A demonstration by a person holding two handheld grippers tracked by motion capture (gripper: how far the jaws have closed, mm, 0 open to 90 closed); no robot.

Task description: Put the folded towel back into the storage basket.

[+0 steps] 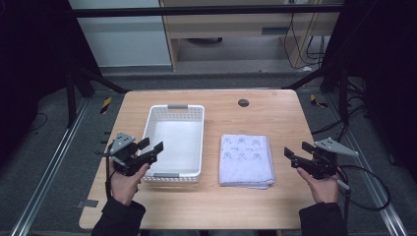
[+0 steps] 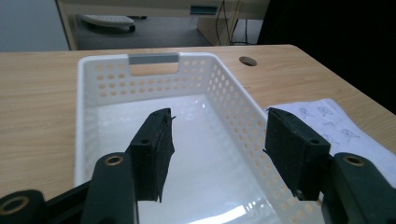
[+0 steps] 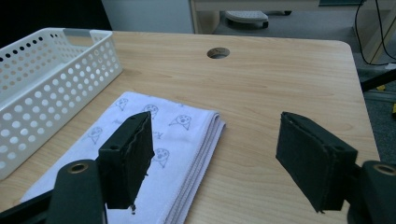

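Seen from above: a pale wooden table (image 1: 211, 206), bare apart from two things side by side. Left of centre, a white perforated plastic basket (image 1: 175, 109) with grey handles, nothing inside. Just right of it, apart from its wall, a folded pale lilac cloth (image 1: 245, 160) printed with small animal faces, lying flat in several layers (folded edges neatly stacked on the far right side in the right gripper view). Likely light, soft and floppy, apt to sag or unfold if lifted by one layer; best pinched through all layers at an edge or at two corners. At the basket's near left corner, the left gripper (image 1: 151, 147), jaws spread wide, holding nothing, aimed over the basket. Right of the cloth and well apart from it, the right gripper (image 1: 298, 152), jaws likewise parted and empty.
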